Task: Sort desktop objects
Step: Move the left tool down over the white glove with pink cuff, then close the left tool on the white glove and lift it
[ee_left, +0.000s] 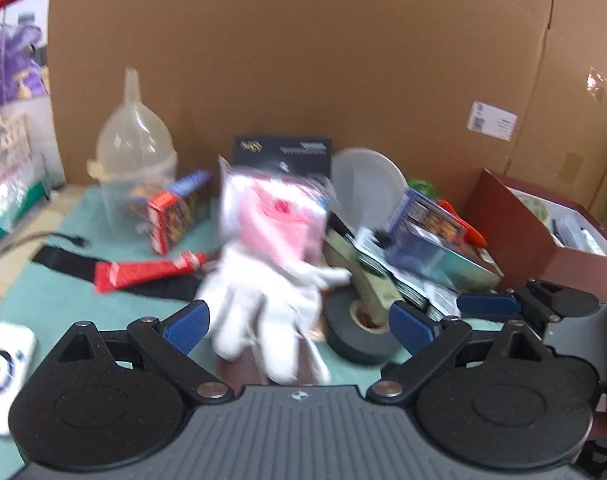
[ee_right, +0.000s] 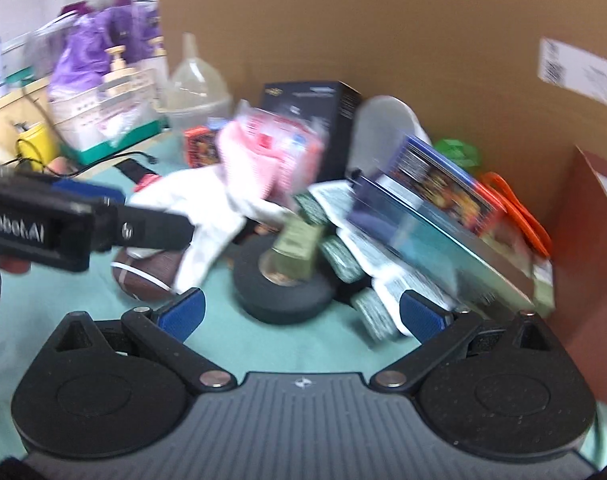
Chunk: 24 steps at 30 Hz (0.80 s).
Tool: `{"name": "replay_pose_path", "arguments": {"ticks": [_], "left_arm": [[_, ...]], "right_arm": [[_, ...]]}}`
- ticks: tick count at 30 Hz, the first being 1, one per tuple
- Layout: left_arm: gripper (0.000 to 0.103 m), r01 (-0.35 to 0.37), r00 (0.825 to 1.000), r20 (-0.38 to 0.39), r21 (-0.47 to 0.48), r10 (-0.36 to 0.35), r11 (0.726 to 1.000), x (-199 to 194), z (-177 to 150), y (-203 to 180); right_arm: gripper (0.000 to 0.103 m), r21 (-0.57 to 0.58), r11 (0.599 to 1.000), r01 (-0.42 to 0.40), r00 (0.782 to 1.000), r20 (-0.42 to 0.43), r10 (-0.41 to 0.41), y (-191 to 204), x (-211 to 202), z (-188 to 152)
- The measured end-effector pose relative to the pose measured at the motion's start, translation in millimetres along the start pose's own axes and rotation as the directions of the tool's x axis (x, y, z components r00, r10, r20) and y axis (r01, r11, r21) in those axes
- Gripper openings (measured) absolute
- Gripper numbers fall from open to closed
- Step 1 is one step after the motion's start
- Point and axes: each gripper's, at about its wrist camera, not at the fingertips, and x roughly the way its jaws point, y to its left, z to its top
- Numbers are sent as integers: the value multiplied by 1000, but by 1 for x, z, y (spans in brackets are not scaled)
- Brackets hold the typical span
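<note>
Nearest the left wrist camera, the left tongs point(ee_left: 299, 322) stand spread wide with nothing between their blue pads, and the right tongs point(ee_right: 301, 312) are likewise released and bare over the green table point(ee_right: 271, 344). Just ahead of the left tongs a white glove point(ee_left: 263, 304) lies limp, its fingers pointing back toward the camera and its long axis running away from it, draped partly over a brown ball point(ee_right: 143, 276) that shows best in the right view. I judge the glove light, soft and floppy, so a pinch at the cuff or across the palm should carry it, though it will sag and may drag its neighbours. Beside it to the right sits a black tape roll point(ee_left: 359, 336), flat on the table, with an olive block point(ee_right: 297, 246) resting over its hole; the roll looks stiff and best taken across its rim. Behind the glove a pink packet in clear wrap point(ee_left: 275, 216) leans upright, probably slippery and crinkly. Farther right, blue game cases point(ee_right: 435, 216) lie tilted on a heap of papers, and a dark red box point(ee_left: 543, 240) stands open beyond. At the back, a clear funnel point(ee_left: 135, 128) sits before the cardboard wall point(ee_left: 343, 40).
</note>
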Motion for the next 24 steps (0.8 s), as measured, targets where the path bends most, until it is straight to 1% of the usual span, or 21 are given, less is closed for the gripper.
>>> {"name": "replay_pose_path", "arguments": {"ticks": [1,2,3,5,7,9,12,13,14,15,18,20,22,23,24], "left_arm": [[99,-4,1000,6,5,4,1000,3,1,4],[95,-15,1000,-3,10,15,1000,8,4,7],[89,-28,999,-18,11,28,1000,13,5,12],[84,-41,999,-34,-8,40,999,20,8,24],[84,-42,998,-37,-32,41,999,23,8,34],[82,-37,998,-45,-40,36,999,26,7,40],[78,-11,997,-71,-42,8,999,28,2,45],[77,-2,997,-79,-42,-1,999,28,0,46],[73,4,996,-87,-39,-8,999,28,-1,47],[71,11,996,-91,-39,-15,999,28,-3,48],[71,7,995,-97,-66,-13,998,32,-4,53],[71,29,993,-108,-73,-36,997,38,-4,54],[63,69,991,-107,-93,-79,993,40,-6,55],[56,95,989,-104,-101,-105,990,39,-7,54],[55,90,990,-104,-98,-100,991,37,-8,52]], "right_arm": [[100,-8,1000,-12,1000,-1,12,3,2,3],[100,-16,999,-28,1000,0,28,7,4,7],[100,-26,998,-49,999,4,50,11,6,10],[100,-52,995,-91,996,12,92,20,9,16],[100,-83,988,-134,991,12,135,30,11,19],[99,-103,980,-172,985,-7,172,40,17,20],[82,-110,970,-216,976,-42,213,52,29,19],[81,-103,968,-228,973,-58,223,55,34,20],[82,-101,965,-240,970,-69,234,58,38,19],[81,-107,964,-243,969,-68,236,62,40,19],[80,-117,958,-260,964,-89,251,74,46,19],[80,-124,966,-229,971,-99,218,81,52,19],[72,-146,970,-193,978,-105,179,85,61,18],[71,-146,971,-189,978,-114,173,86,63,16],[68,-143,973,-180,980,-108,166,87,61,14]]}}
